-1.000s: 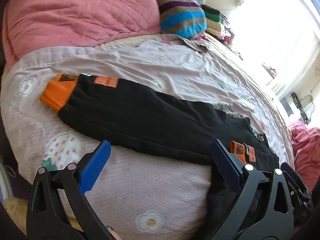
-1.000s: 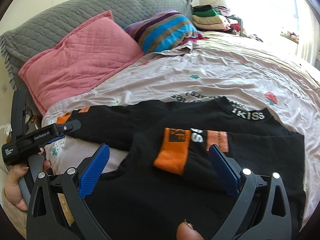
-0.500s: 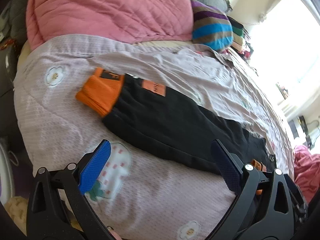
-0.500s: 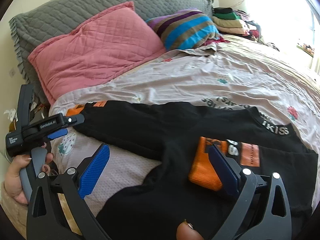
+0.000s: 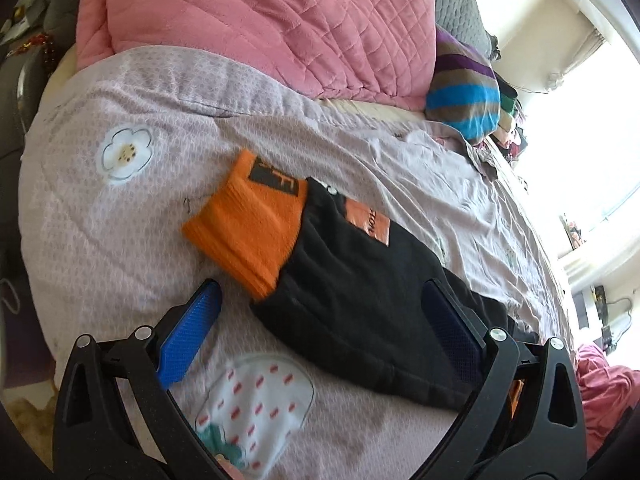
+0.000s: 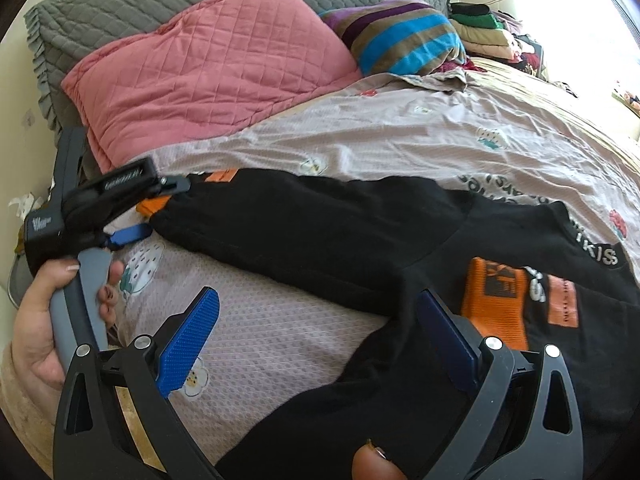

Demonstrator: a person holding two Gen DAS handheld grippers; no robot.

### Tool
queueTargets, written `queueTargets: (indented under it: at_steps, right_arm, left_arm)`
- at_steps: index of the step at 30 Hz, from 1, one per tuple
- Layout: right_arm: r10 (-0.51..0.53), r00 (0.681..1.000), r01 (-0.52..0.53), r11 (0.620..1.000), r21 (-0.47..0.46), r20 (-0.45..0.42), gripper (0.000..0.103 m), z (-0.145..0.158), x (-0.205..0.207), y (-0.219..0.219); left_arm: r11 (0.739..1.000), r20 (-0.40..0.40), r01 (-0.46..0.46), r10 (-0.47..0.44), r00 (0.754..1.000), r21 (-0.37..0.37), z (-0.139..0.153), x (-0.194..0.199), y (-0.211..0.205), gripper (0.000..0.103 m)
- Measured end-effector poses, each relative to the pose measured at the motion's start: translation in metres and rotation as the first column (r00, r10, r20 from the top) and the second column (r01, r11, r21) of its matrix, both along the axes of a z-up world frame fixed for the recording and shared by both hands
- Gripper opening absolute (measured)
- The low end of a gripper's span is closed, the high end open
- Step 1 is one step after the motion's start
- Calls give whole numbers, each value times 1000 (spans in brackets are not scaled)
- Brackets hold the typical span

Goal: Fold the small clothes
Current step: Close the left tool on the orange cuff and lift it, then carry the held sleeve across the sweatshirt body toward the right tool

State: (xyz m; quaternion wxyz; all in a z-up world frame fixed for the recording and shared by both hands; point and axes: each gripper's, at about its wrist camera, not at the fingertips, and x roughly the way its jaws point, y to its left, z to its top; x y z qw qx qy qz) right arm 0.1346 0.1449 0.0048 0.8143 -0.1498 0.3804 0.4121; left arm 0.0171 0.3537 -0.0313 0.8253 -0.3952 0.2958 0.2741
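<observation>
— Sunlight floods the far right of the room, and the bed's pale printed sheet [image 6: 400,136] serves as the folding surface. What is laid out on it?

— A black sweatshirt [image 6: 360,232], spread flat across the near part of the bed. One sleeve is already folded in: its orange cuff [image 6: 494,304] lies on the chest, near right. The other sleeve [image 5: 360,292] stretches out straight to the left, ending in its own orange cuff [image 5: 248,220].

— Why is that sleeve out straight?

— Likely so it can be taken by the end and swung over in one clean fold to match the first.

— Where are the tools?

— The left gripper [image 5: 320,332] hovers just above that sleeve, near the cuff, blue pads spread wide and holding nothing. In the right wrist view a hand [image 6: 44,320] grips its grey handle at the left edge of the bed.

— And the other one?

— The right gripper [image 6: 316,340] is also wide apart and empty, poised over the near hem. I judge it waits there to steady the body while the sleeve comes across.

— Anything else nearby?

— A pink pillow [image 6: 208,64] and a striped cushion [image 6: 400,36] at the far end, well apart from the work.
</observation>
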Motion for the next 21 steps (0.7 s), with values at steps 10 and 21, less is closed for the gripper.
queueTargets:
  at_steps: [10,21]
  right_arm:
    - [-31,998,31,999,7,-52,98,-14,0,0]
    - [-139,984,146,988,59,-108,98,-5,17,-51]
  left_arm:
    - [995,-44,29,-24,999,101,4,22,9,7]
    - [988,174,76,-99,980,133,40,-6,-24,7]
